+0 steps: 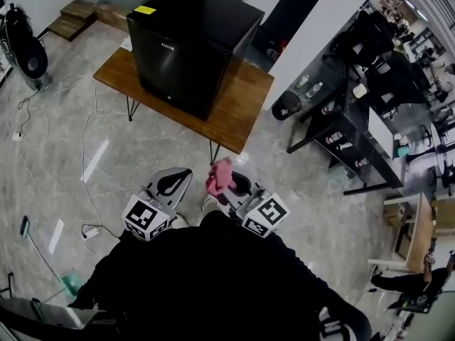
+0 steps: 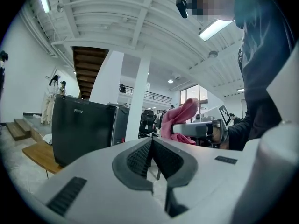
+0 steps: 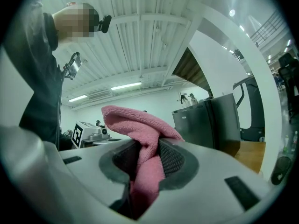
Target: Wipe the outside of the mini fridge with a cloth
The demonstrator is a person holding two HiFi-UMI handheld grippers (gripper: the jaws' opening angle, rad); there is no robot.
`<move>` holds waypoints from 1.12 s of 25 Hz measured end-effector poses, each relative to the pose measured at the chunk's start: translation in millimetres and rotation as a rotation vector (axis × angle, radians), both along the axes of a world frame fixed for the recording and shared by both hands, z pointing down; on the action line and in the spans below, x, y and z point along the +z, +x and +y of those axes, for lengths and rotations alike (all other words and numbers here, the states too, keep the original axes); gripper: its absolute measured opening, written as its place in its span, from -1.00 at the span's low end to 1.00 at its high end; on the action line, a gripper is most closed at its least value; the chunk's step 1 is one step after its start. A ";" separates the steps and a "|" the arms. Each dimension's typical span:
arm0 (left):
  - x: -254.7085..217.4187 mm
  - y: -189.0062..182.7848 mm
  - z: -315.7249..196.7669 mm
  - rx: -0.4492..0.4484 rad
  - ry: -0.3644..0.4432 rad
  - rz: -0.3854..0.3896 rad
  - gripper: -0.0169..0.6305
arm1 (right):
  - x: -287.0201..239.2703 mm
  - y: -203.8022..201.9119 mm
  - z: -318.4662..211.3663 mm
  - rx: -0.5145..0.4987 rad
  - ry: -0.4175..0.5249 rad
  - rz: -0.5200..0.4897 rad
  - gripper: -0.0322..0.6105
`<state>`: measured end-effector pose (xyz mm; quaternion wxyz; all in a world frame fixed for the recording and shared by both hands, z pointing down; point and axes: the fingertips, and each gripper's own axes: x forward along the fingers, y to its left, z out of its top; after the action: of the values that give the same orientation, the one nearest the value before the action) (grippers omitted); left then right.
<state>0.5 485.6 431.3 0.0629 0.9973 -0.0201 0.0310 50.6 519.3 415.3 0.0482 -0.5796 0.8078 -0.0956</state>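
The black mini fridge [image 1: 193, 45] stands on a low wooden table [image 1: 234, 116], well ahead of both grippers; it shows too as the mini fridge [image 2: 81, 125] and the mini fridge [image 3: 210, 120]. My right gripper [image 1: 229, 185] is shut on a pink cloth [image 1: 220, 177], which sticks up between its jaws as the pink cloth [image 3: 145, 143]. From the left gripper view the same cloth [image 2: 180, 120] hangs off to the right. My left gripper [image 1: 175, 182] is shut with nothing between its jaws. Both are held close to my body, short of the table.
Cables [image 1: 78, 155] and a power strip [image 1: 90, 231] lie on the tiled floor at left. A white column [image 1: 313, 34] rises to the right of the table. Dark desks with chairs [image 1: 370, 84] fill the right side. A fan-like device [image 1: 25, 52] stands at far left.
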 end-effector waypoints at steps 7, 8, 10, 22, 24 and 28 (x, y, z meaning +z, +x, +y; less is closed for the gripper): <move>-6.1 36.5 -53.6 -0.065 0.004 -0.029 -0.93 | -3.4 49.4 -63.4 -0.044 0.033 -0.062 -0.57; -7.5 44.8 -63.2 -0.075 0.002 -0.033 -0.93 | -3.5 59.2 -73.9 -0.051 0.031 -0.065 -0.57; -11.9 66.2 -80.8 -0.091 0.002 -0.040 -0.93 | -5.0 80.6 -93.2 -0.071 0.026 -0.066 -0.57; -71.9 235.2 -150.7 -0.104 0.037 -0.034 -0.93 | -42.5 237.4 -162.4 -0.130 0.049 -0.033 -0.57; -91.4 255.2 -162.0 -0.114 0.056 -0.028 -0.93 | -51.3 261.7 -170.3 -0.131 0.051 -0.037 -0.57; -132.8 284.2 -189.2 -0.133 0.053 0.028 -0.93 | -65.5 310.4 -198.4 -0.143 0.051 -0.006 -0.57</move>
<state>284.6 296.4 298.5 0.0387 0.9955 -0.0862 0.0121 361.0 320.9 349.8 0.0583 -0.5186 0.8493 -0.0798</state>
